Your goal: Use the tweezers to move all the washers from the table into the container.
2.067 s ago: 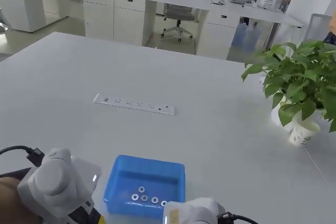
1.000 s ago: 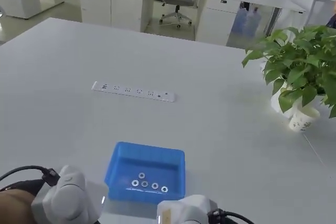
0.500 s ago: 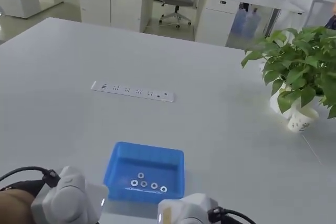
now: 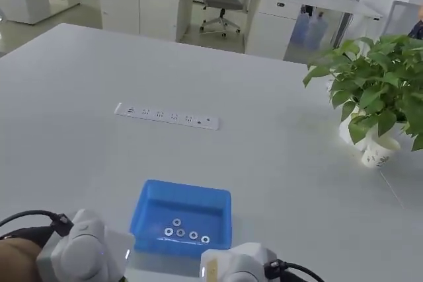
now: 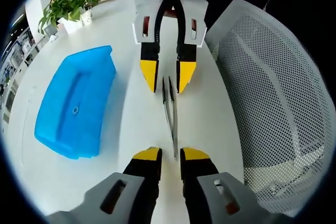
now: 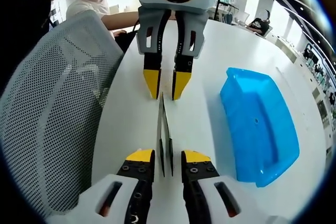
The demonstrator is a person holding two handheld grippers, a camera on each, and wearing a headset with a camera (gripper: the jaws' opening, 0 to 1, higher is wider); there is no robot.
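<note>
head view: washers (image 4: 180, 232) in container (image 4: 187, 189); gripper views: tweezers (image 5: 171, 114) btwn left tongs (image 5: 171, 153), right tongs (image 6: 168, 156), both apart.

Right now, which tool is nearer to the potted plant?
Right. The right tool lies left of the potted plant; the left tool faces it from farther left.

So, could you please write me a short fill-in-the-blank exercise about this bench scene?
The container is coloured ___. In the head view it holds ___ washers. The ___ lie on the table between the left claw and the right claw.
Missing words: blue; five; tweezers.
</note>
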